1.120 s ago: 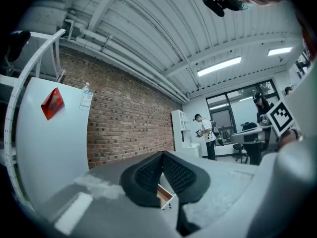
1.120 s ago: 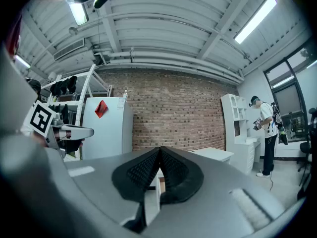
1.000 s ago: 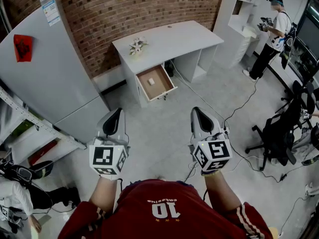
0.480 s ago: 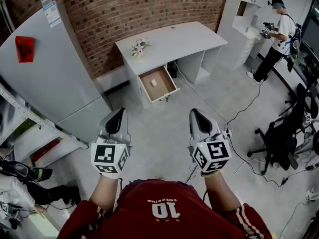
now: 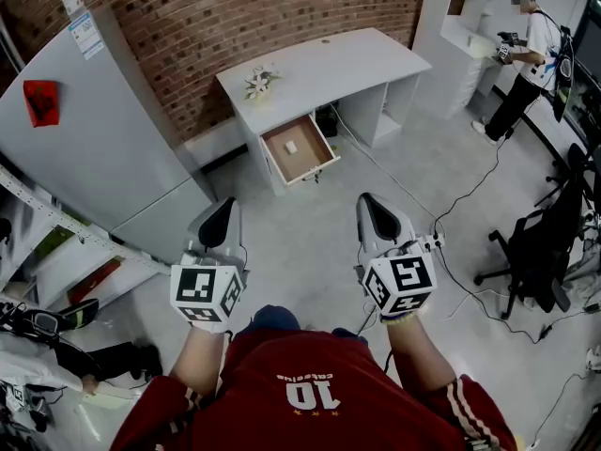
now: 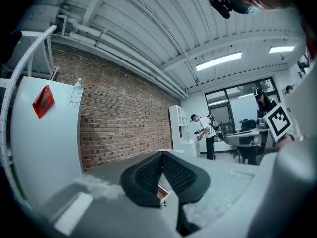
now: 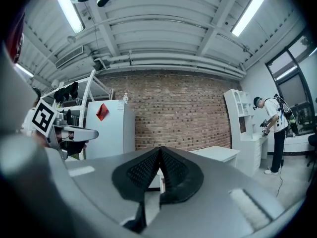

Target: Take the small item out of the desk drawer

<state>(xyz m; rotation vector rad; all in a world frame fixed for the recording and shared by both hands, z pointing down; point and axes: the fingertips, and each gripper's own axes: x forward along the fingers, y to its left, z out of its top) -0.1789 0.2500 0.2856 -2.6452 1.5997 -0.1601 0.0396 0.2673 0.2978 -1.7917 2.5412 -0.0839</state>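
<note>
Where the small item lies: the small item (image 5: pixel 291 147) rests on the wooden bottom of the open drawer (image 5: pixel 310 163), about mid-width and a little toward the desk side.
Drawer: pulled out of the white desk (image 5: pixel 357 59) at its left end, under the bunch of flowers (image 5: pixel 258 85); its long axis runs from the desk front out over the floor (image 5: pixel 310 233) toward the person, slanting slightly to the right in the head view.
Left gripper: the left gripper (image 5: pixel 223 214) has its ribbed pads (image 6: pixel 148 172) pressed together with nothing between them; it points level at the desk.
Right gripper: the right gripper (image 5: pixel 370 209) is likewise closed and empty, pads (image 7: pixel 173 170) meeting on a seam.
Direction from the fingers: the item lies ahead of both grippers and lower, across bare floor, and well apart from either.
Nearer hand: it sits between the two lines of aim, so neither hand is clearly closer; the left gripper's own view does catch a strip of the drawer just under its pads.
Item's long axis and heading: a pale, roughly squarish speck, too small to tell.
Step in hand: by my reading, the approach; nothing has been reached.
Next move calls for: closing the gap, spreading one pair of jaws, and tipping that gripper down into the drawer from its open top.
</note>
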